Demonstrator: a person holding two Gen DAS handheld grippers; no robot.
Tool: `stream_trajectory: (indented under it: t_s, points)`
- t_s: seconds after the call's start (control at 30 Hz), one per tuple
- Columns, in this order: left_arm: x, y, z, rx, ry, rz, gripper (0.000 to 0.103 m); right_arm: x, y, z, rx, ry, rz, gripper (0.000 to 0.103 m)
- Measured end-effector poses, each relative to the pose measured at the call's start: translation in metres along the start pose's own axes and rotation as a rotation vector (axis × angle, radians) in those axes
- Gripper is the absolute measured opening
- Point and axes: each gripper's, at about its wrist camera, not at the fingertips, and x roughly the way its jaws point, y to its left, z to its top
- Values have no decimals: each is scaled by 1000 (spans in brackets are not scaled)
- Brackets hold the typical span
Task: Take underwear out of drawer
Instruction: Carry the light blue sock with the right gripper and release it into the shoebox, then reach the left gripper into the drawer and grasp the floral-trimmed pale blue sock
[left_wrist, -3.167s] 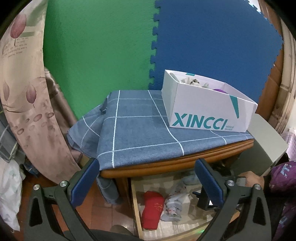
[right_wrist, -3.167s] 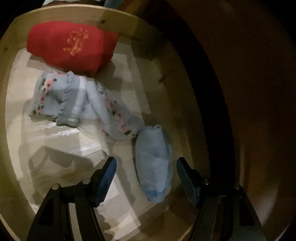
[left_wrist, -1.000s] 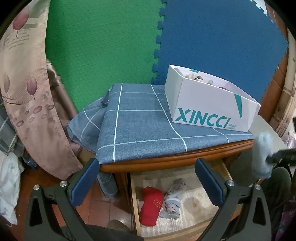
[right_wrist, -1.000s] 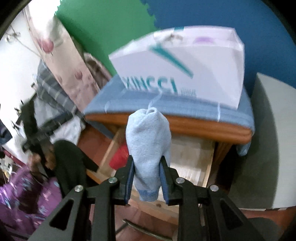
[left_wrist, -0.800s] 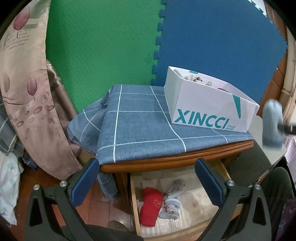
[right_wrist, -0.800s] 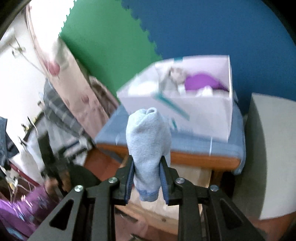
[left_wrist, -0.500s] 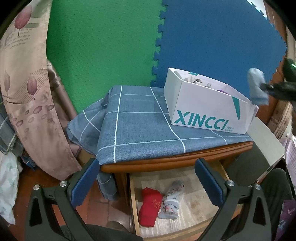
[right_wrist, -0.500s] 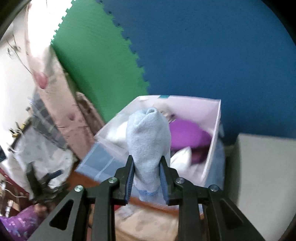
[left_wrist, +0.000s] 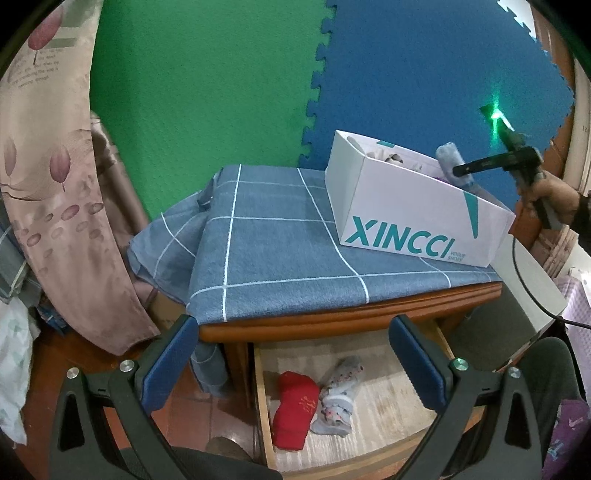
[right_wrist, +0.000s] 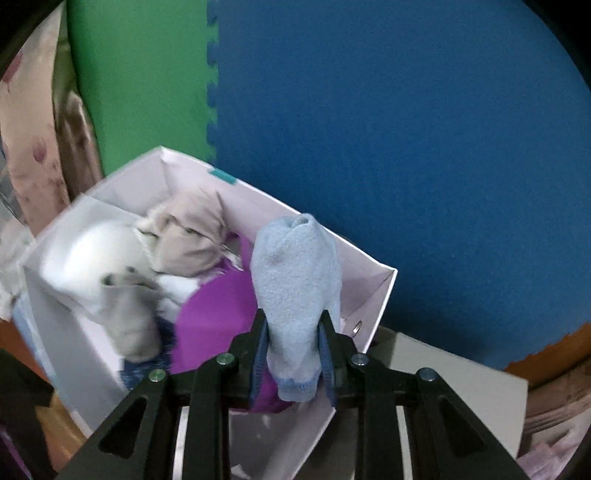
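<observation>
Rolled light-blue fabric underwear (right_wrist: 295, 295) clamped between nearly closed right hand-held gripper (right_wrist: 293, 354) pads, above white cardboard box (right_wrist: 373, 295); left hand-held gripper (left_wrist: 291, 362) wide open, empty.

1. The left hand-held gripper (left_wrist: 291, 347) has black frame arms, silver screw heads and flat blue pads.
2. The right hand-held gripper (right_wrist: 293, 350) has the same black arms, silver screws and blue pads.
3. A green light (left_wrist: 495, 115) glows on its body, and a black cable (left_wrist: 524, 280) trails below.

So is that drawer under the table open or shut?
Open: the drawer is pulled out, showing a red roll and a floral roll inside.
</observation>
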Motion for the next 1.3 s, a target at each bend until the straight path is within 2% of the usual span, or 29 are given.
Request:
stream_trajectory:
  t_s: [0.13,0.33,0.57,0.73,0.93,1.0,1.07,1.17,1.23,1.3]
  points:
    - [1,1,0,-4,6,-9,102,21,4,5,-25,33,-40,25]
    - [1,3,-1,-12,7,-16,102,46,-5,7,19,85,-30,26]
    - [2,5,-1,-22,11,-16,102,51,-7,11,48,97,-7,30]
    - [2,6,-1,-31,14,-15,102,43,-8,11,87,57,7,38]
    - [5,11,-1,-60,26,-18,102,19,-12,-2,118,-27,46,41]
    - [5,12,-1,-64,29,-18,102,4,-12,-8,126,-72,48,41]
    - [6,12,-1,-62,32,-18,102,-19,-14,-19,169,-155,93,41]
    - [5,10,-1,-42,36,-18,102,-70,-14,-59,251,-351,223,45]
    - [5,7,-3,-23,42,-20,102,-90,-9,-92,283,-417,281,50]
    - [10,4,-3,-7,70,-42,102,-101,-3,-130,306,-441,328,50]
